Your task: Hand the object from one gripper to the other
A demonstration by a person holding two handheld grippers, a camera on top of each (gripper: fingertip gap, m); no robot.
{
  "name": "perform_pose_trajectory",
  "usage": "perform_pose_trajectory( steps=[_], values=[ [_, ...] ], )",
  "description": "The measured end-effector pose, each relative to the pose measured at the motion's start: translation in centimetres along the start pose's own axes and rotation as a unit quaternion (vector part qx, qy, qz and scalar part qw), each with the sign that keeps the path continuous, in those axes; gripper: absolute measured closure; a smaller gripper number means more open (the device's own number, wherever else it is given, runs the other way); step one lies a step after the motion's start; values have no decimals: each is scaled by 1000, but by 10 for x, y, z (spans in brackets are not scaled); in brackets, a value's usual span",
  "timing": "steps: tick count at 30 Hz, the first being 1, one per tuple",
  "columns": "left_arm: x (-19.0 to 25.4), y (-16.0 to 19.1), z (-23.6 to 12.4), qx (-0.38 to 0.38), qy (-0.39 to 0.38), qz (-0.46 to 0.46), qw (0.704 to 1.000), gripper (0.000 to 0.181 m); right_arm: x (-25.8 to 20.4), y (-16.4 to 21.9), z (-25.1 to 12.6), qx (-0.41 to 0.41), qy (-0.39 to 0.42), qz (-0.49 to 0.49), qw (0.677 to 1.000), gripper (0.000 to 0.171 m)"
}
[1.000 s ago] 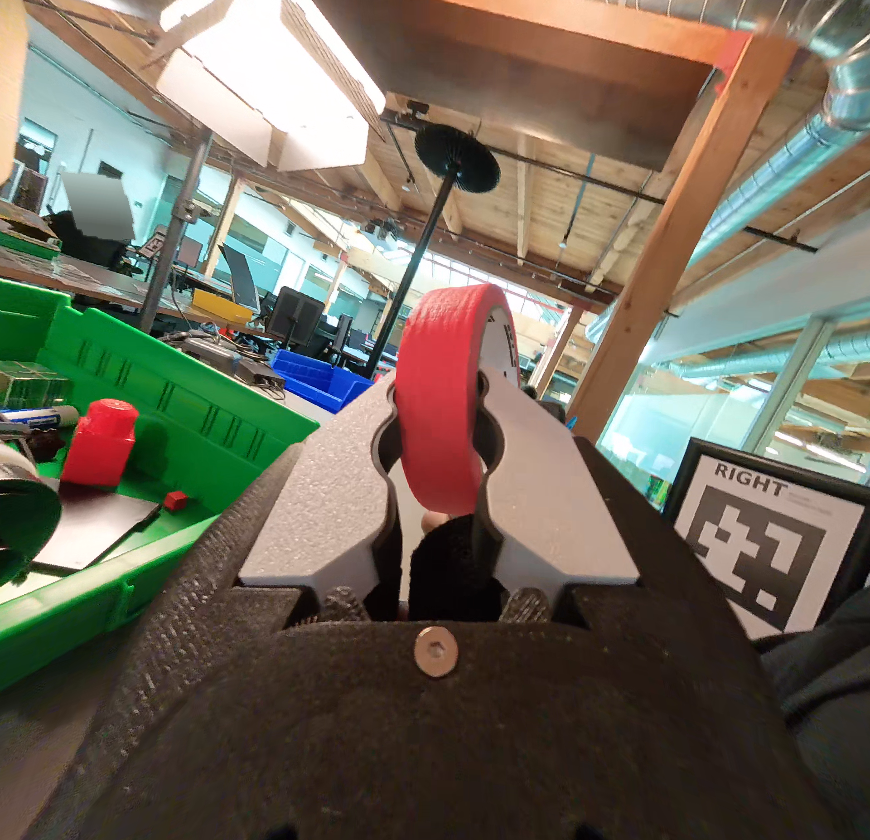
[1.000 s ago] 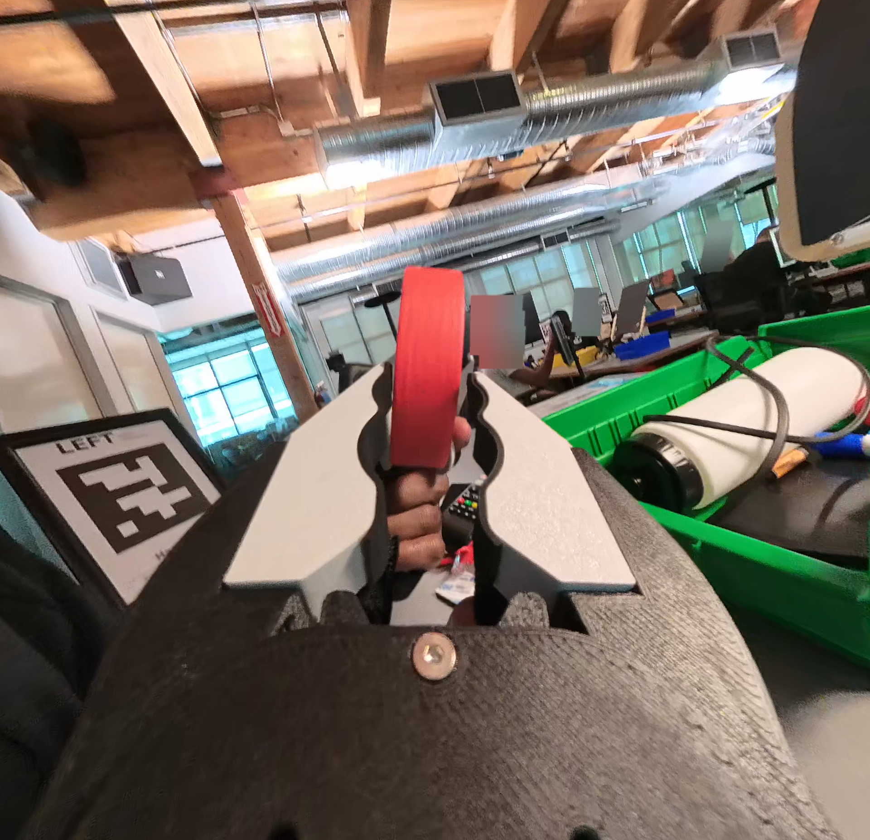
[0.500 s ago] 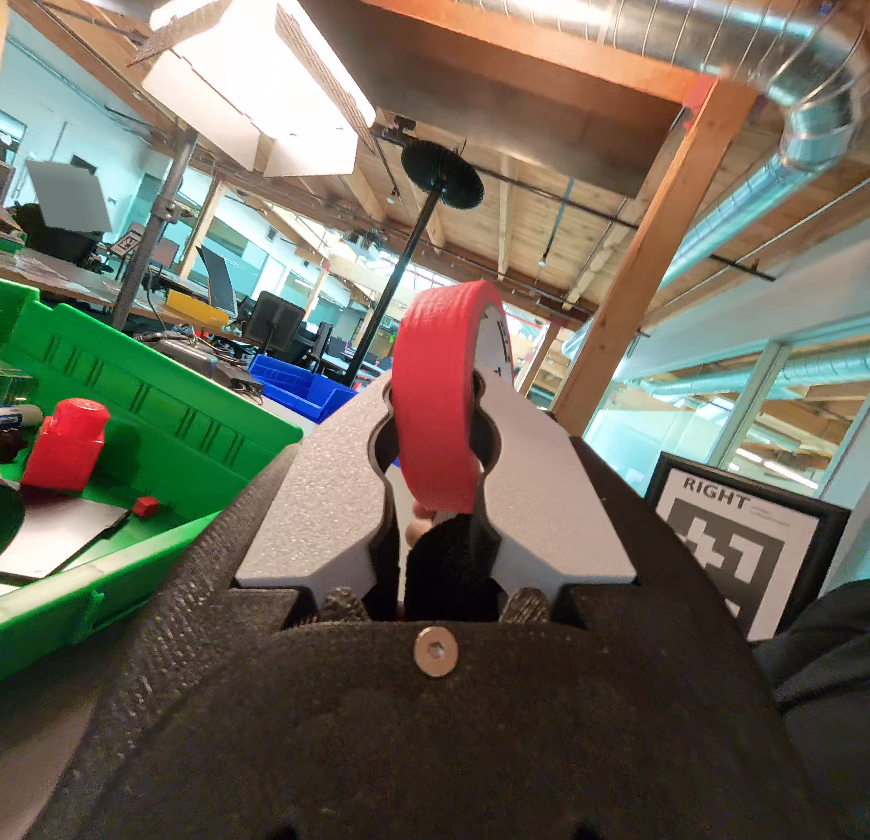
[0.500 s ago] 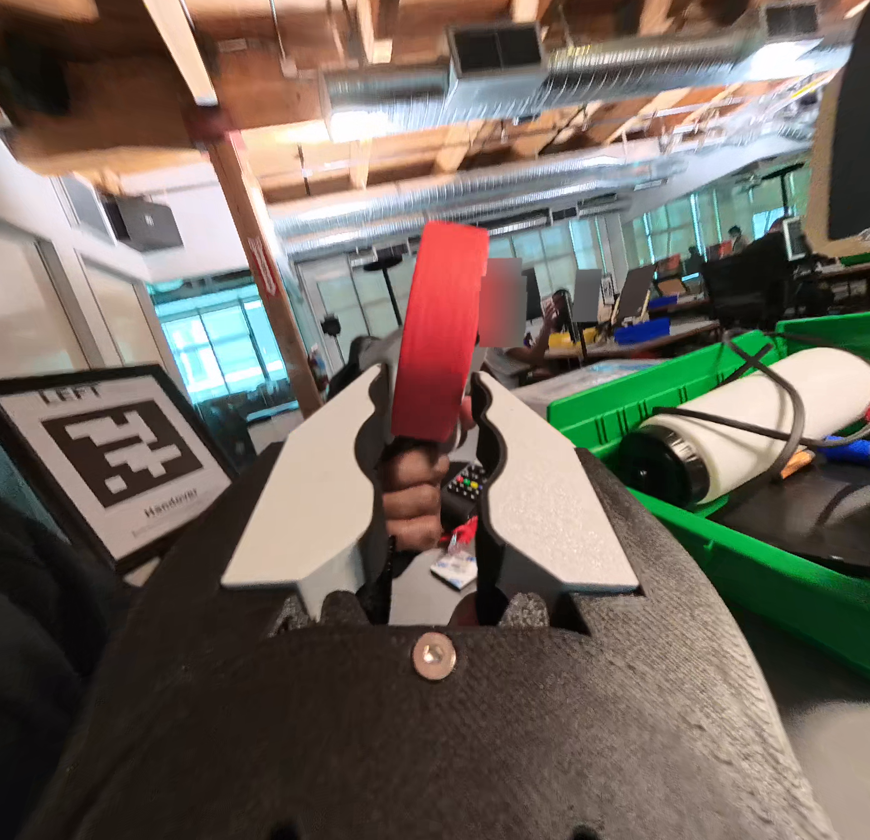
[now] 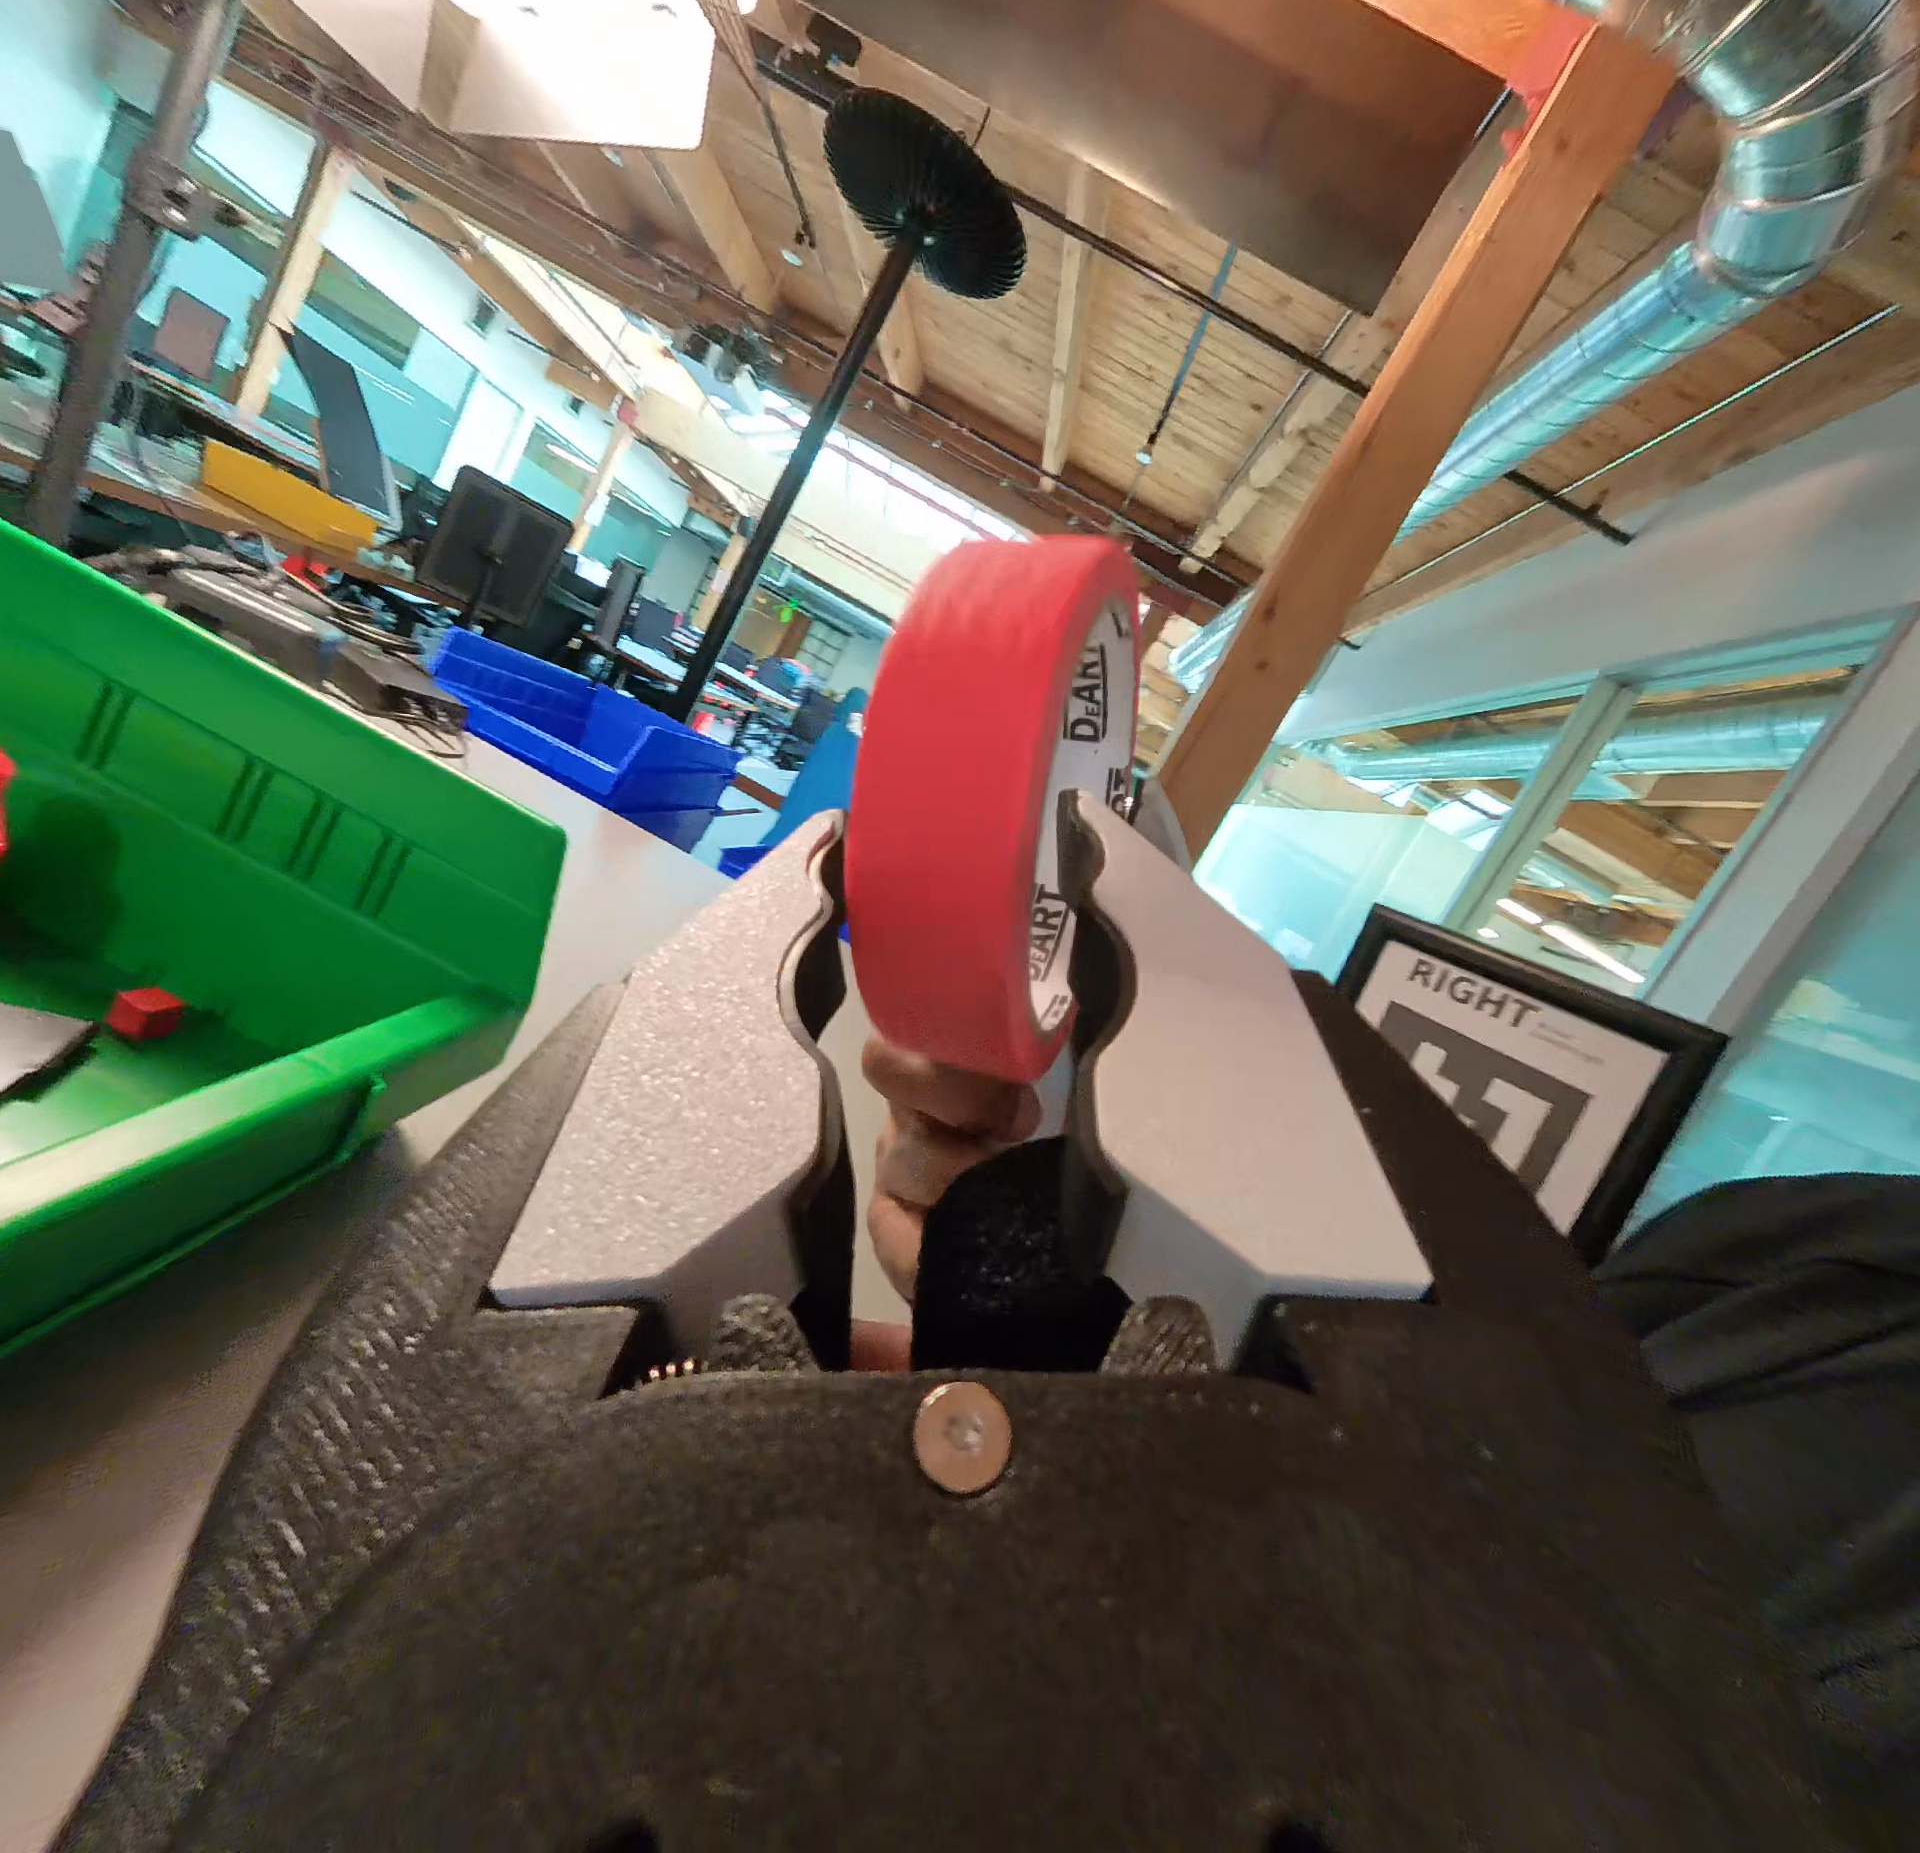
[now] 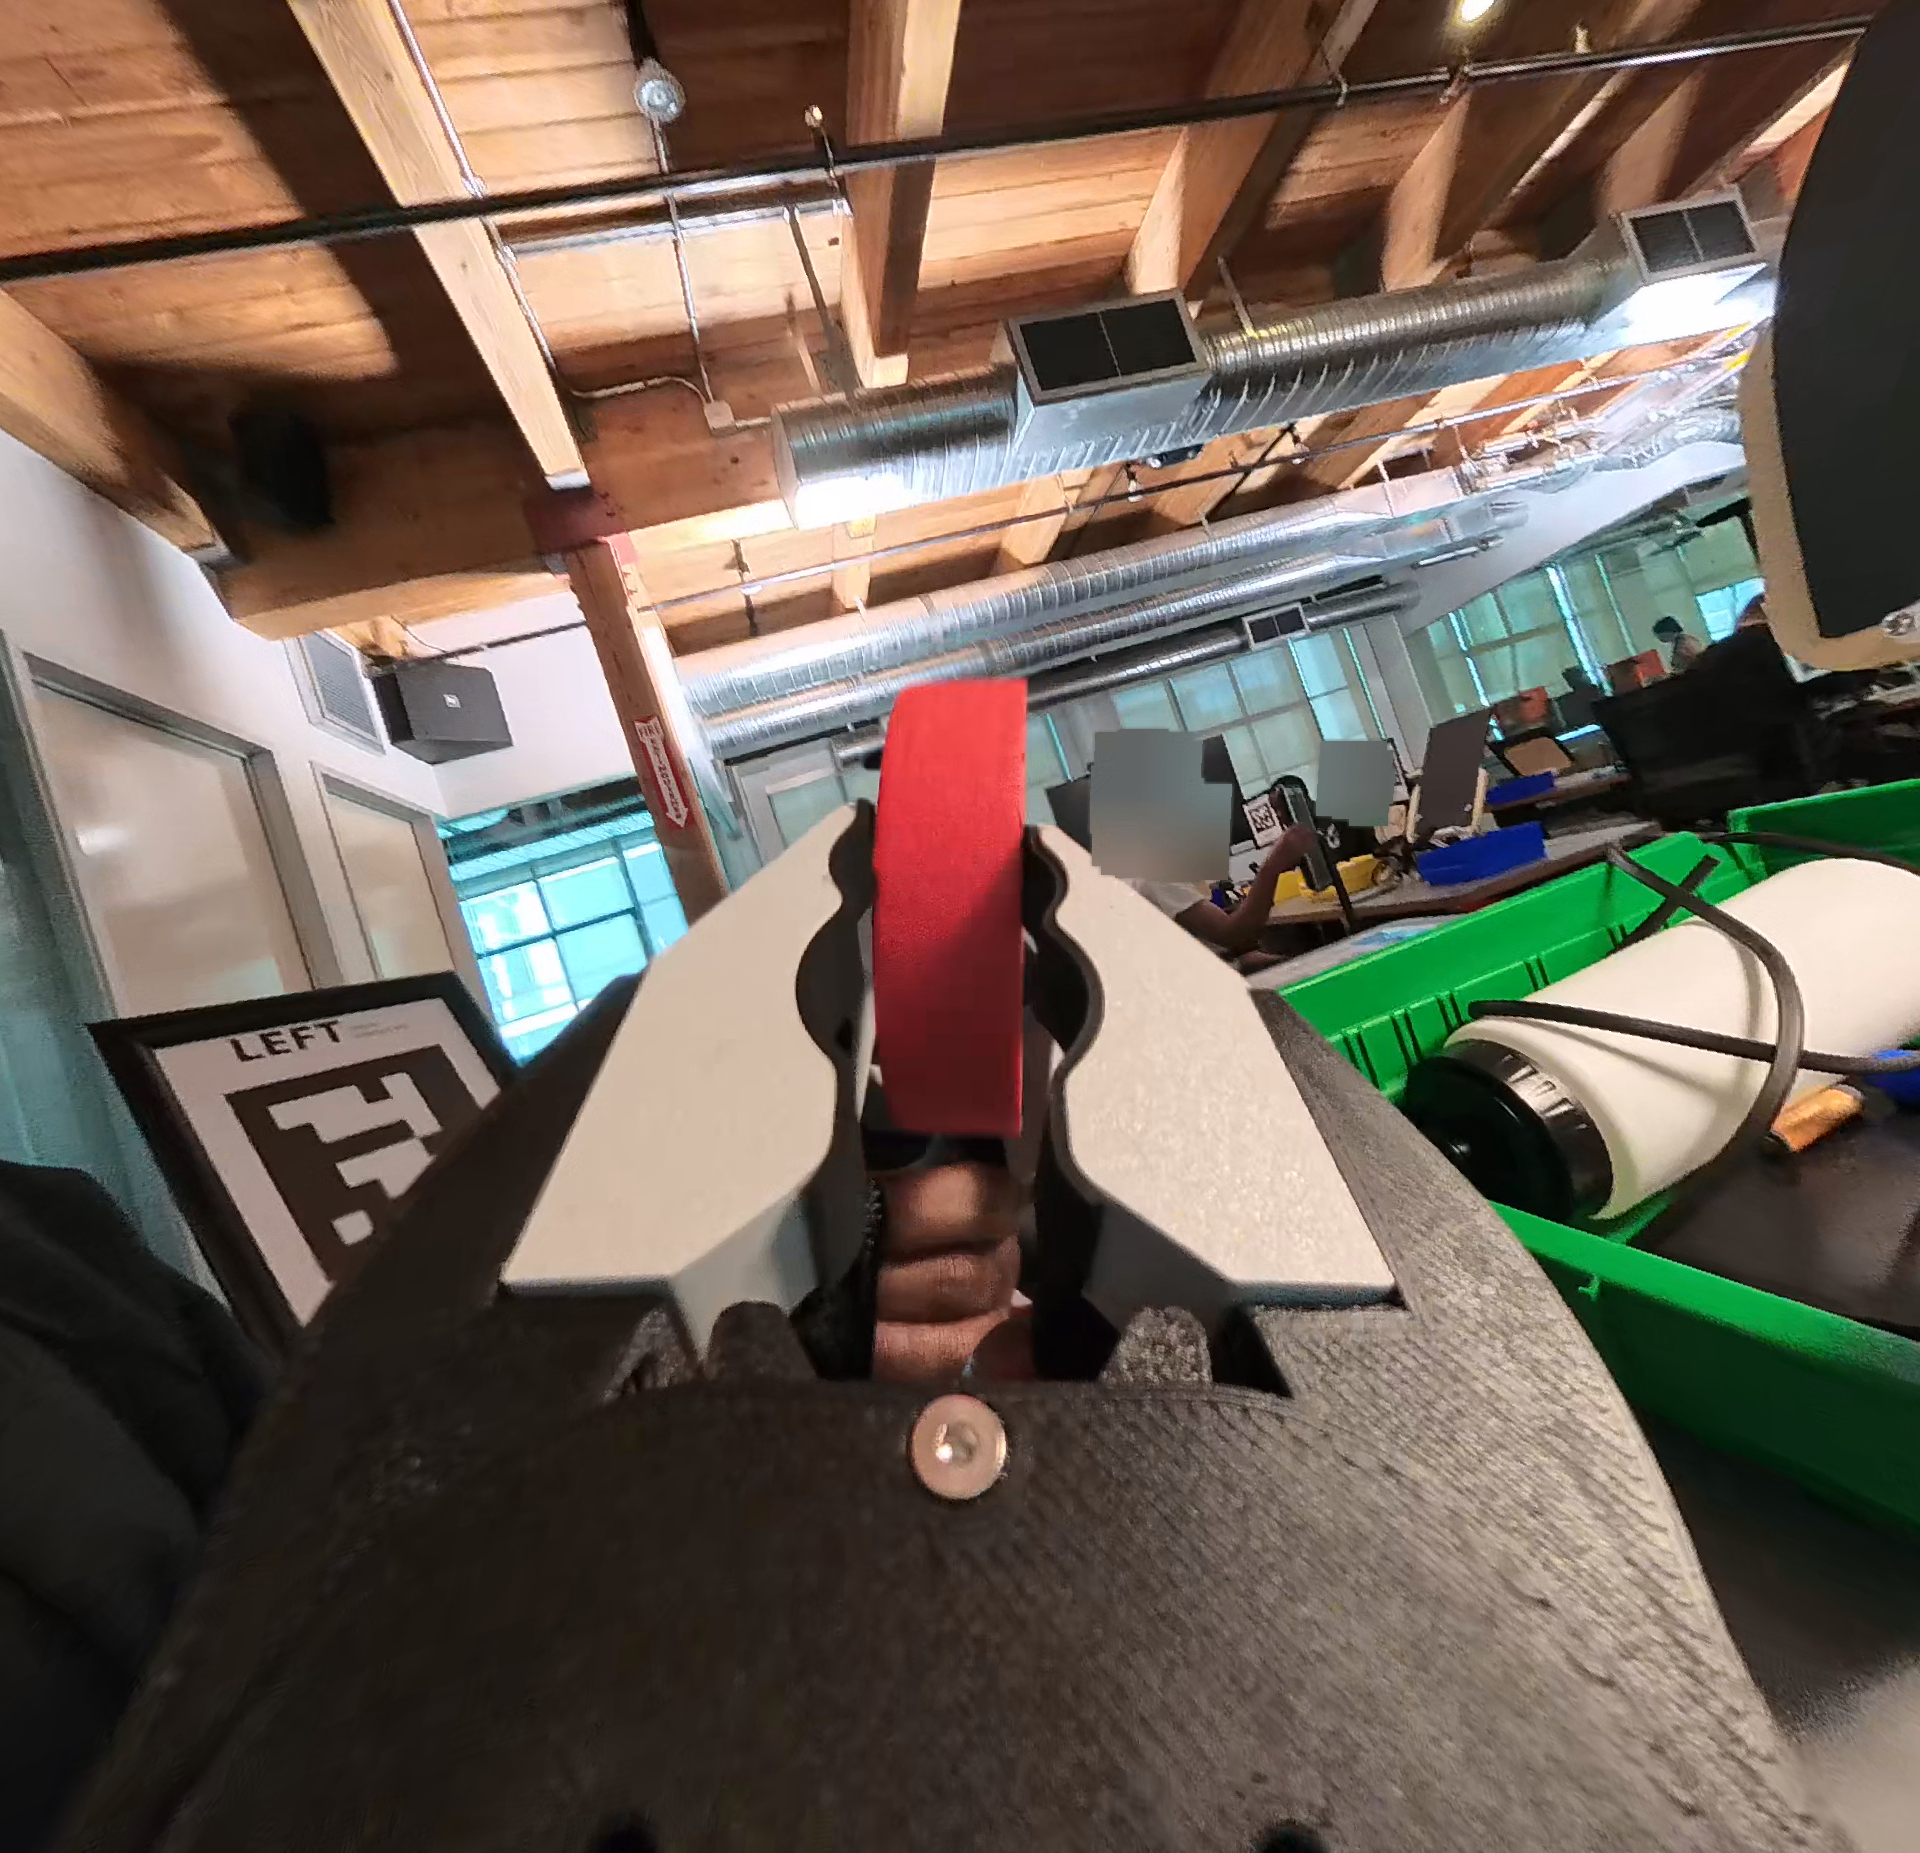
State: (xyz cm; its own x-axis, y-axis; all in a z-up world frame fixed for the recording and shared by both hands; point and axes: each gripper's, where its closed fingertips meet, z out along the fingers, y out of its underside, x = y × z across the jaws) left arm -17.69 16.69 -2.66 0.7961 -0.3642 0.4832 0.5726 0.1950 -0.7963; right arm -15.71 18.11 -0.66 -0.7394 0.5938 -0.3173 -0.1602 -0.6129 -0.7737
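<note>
**Red tape roll caught between two sets of tongs**

A roll of red tape [image 5: 961, 816] stands on edge, raised above the desk [image 5: 613, 858], with both sets of tongs around it. In the left wrist view the left tongs [image 5: 956, 873] are clamped on the roll's flat sides, its white inner core facing right. In the right wrist view the right tongs [image 6: 940, 884] are pressed against the same roll [image 6: 948, 930], seen edge-on and upright. A person's fingers [image 5: 940, 1128] show through the gap below the roll. A green bin [image 5: 260, 868] sits on the desk to the left, a blue bin [image 5: 592, 754] beyond it. In the right wrist view another green bin [image 6: 1662, 1315] holds a white cylinder [image 6: 1714, 1034] lying under a black cable [image 6: 1766, 1014]. A framed marker card [image 6: 312, 1117] stands at lower left.
</note>
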Motion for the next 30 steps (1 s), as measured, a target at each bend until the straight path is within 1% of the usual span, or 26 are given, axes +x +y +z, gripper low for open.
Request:
perform_pose_trajectory(
  steps=[4,7,11,14,15,17,21,24,26,28,30],
  values=[
    [10,8,3,-18,34,-18,999,139,-2,-8,-3,23,-20,29,999,143],
    [19,23,7,-60,51,3,997,143,-1,-5,-2,15,-16,27,999,144],
    [15,59,12,-154,21,67,986,144,2,-9,-5,27,-9,32,999,143],
    [12,80,14,-205,5,104,973,143,2,-9,-5,24,-11,34,999,143],
    [11,80,14,-206,4,111,972,142,2,-9,-5,24,-10,33,999,144],
    [12,79,12,-205,8,110,973,151,2,-8,-4,23,-11,35,999,144],
    [12,81,13,-210,6,112,971,151,3,-8,-4,24,-11,42,999,144],
    [16,82,12,-211,17,95,973,152,2,-8,-4,24,-15,47,999,144],
    [22,83,12,-212,35,84,973,151,0,-8,-4,25,-27,59,998,144],
    [30,89,11,-226,58,74,969,145,0,-6,-3,20,-32,70,997,143],
    [26,93,11,-237,49,87,966,148,1,-5,-3,18,-28,70,997,144]
  ],
)
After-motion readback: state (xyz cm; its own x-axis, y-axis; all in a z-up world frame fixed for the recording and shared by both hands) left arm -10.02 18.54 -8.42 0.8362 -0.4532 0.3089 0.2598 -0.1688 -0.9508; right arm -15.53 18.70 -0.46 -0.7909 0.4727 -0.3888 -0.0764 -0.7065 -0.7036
